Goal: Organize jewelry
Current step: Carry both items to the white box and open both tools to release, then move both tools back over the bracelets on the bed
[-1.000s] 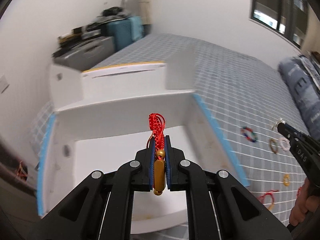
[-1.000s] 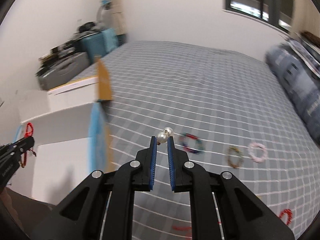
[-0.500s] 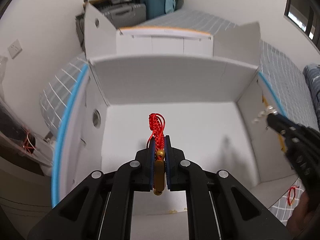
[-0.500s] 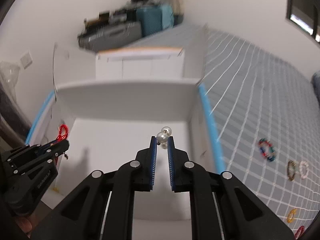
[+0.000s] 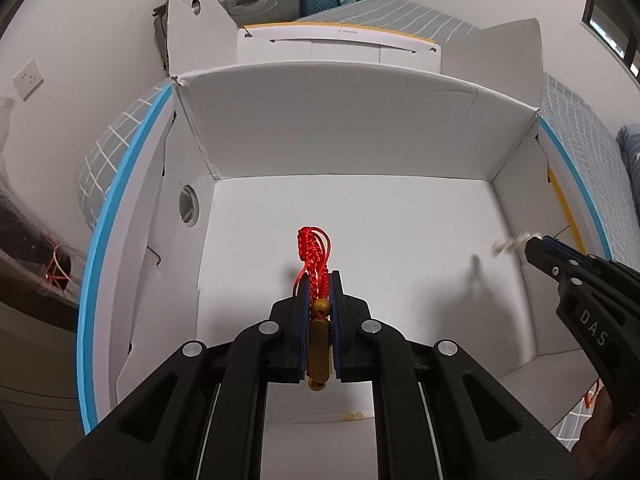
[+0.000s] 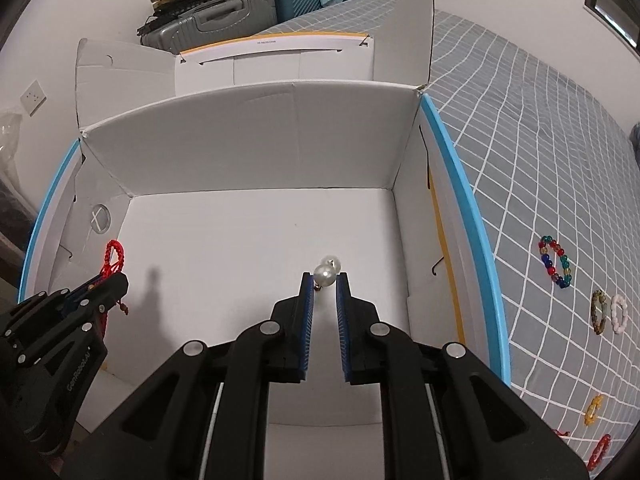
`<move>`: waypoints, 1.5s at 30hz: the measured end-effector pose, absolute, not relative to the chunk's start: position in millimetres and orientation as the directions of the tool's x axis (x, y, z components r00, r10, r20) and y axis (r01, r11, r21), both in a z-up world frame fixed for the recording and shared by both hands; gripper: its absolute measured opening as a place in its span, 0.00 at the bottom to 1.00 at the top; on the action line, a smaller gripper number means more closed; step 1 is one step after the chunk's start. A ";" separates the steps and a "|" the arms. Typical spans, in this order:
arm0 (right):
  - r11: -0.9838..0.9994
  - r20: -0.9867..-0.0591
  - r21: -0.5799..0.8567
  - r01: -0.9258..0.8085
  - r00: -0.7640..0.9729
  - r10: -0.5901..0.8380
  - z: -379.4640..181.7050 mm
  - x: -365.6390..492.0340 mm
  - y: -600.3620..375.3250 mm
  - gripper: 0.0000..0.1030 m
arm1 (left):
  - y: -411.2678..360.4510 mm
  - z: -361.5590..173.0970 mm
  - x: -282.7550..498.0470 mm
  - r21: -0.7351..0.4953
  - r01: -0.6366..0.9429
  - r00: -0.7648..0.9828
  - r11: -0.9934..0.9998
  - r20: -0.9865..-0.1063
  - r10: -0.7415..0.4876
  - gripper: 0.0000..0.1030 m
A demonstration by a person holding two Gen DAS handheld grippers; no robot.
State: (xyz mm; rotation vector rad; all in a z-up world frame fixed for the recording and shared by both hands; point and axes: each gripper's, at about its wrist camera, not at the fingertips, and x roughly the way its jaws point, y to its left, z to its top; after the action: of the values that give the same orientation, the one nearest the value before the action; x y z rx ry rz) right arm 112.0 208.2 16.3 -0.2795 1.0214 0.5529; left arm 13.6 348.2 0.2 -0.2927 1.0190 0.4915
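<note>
Both grippers have swung from over the bed to above the white box (image 5: pixel 360 128), so drop-off looks close. Left gripper (image 5: pixel 319 292), at lower centre, pinches the red cord charm (image 5: pixel 316 252), its jaws starting to ease apart; right gripper (image 6: pixel 325 284) grips the pearl piece (image 6: pixel 326 274). Nothing lies inside the box.

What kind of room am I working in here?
Most likely a bedroom: a bed with a grey checked sheet, suitcases stacked by the wall, and the white cardboard box sitting on the bed.
</note>
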 end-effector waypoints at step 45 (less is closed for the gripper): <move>0.998 -0.706 -0.040 0.055 0.705 -0.067 64.4 42.0 -213.4 0.93 | 34.7 47.9 35.0 -0.040 -0.045 0.717 0.998 -0.698 0.004 0.95</move>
State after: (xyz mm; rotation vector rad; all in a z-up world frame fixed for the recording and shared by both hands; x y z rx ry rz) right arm 42.0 -213.4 64.4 -0.0169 0.7855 -0.0678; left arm 35.0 34.7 47.9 -0.0557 0.7716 0.0275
